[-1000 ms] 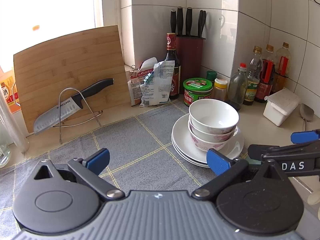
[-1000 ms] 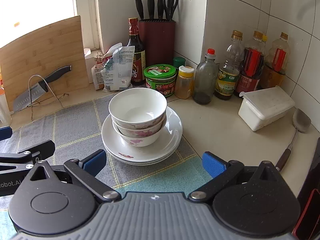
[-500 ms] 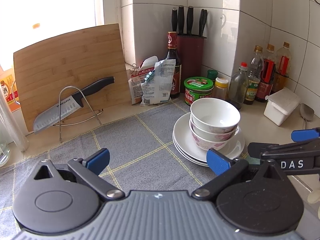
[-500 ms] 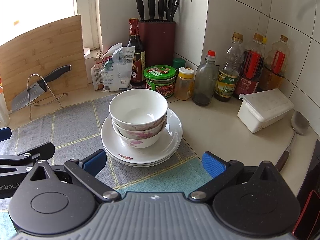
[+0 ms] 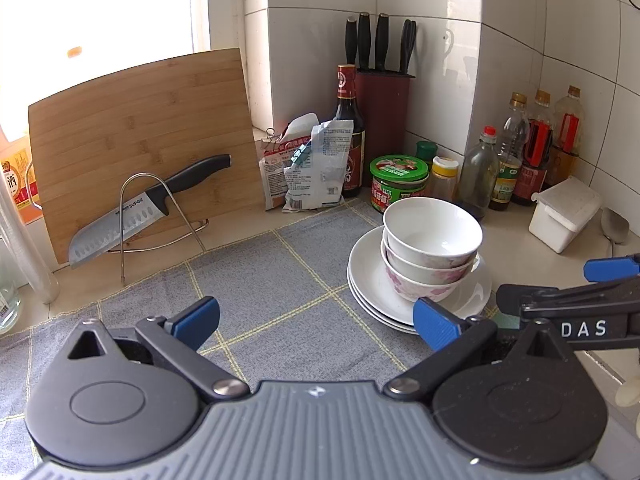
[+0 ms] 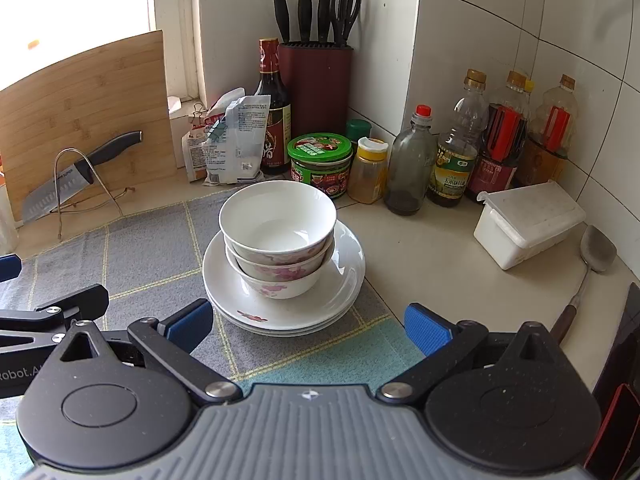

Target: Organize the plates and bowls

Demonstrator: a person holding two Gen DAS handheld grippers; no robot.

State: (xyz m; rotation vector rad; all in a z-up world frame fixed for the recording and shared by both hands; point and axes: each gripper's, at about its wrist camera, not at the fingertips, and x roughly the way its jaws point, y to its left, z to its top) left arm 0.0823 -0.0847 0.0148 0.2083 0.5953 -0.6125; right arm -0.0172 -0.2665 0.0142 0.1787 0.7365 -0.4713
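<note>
Bowls [image 6: 278, 236], two of them nested, sat on a stack of white plates [image 6: 344, 280] at the right edge of a grey checked cloth [image 5: 256, 280], near the green-lidded jar [image 6: 320, 156]. Left gripper [image 5: 316, 320] was spread wide with nothing between its blue pads, low over the cloth, the stack ahead and to its right. Right gripper [image 6: 308, 326] was equally wide and empty, directly facing the stack. Knife [image 5: 148, 204] rested on a wire stand against the cutting board [image 5: 140, 132].
</note>
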